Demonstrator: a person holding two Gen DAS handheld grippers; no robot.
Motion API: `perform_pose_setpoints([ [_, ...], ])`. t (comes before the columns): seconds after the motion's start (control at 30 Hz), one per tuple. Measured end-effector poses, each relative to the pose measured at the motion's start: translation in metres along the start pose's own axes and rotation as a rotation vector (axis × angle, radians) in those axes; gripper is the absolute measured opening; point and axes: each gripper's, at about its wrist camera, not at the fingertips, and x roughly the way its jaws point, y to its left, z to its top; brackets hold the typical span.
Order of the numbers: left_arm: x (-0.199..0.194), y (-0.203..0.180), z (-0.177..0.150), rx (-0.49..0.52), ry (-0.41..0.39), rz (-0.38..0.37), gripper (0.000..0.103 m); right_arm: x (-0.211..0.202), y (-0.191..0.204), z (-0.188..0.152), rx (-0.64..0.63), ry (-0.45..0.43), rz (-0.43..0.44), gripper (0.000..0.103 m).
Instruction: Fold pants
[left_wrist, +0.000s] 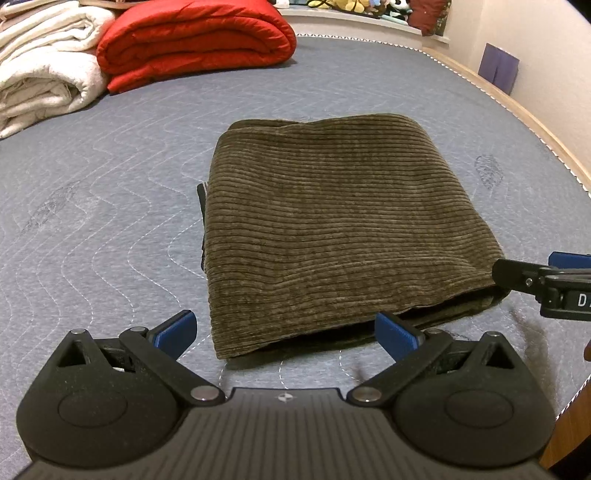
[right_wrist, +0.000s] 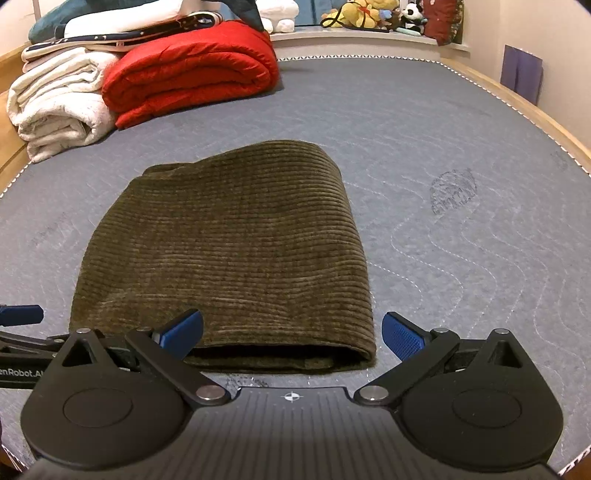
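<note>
While your pants (left_wrist: 332, 229) lie folded into a thick olive-brown corduroy rectangle on the grey quilted mattress (left_wrist: 110, 206), both of your tools sit just short of the bundle's near edge. Your left gripper (left_wrist: 286, 332) has its blue-padded fingers spread wide with nothing between them; the bundle's near left corner lies in the gap ahead, and the cloth is not pinched. Your right gripper (right_wrist: 291, 332) is likewise spread wide and empty, its left pad showing over the near edge of the pants (right_wrist: 229, 251) and its right pad over bare mattress (right_wrist: 461, 147). From the left wrist view, the right tool's tip (left_wrist: 546, 277) reaches in beside the bundle's near right corner. At the far side of the bed rest a rolled red quilt (left_wrist: 195, 40) and folded white blankets (left_wrist: 44, 74), touching each other, well apart from the pants.
</note>
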Motion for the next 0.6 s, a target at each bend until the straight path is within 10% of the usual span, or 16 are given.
perform_pose_setpoints([
  [0.6, 0.0002, 0.0014, 0.0003, -0.001, 0.001, -0.003, 0.103, 0.0061, 0.0059, -0.0030, -0.034, 0.028, -0.005, 0.102],
])
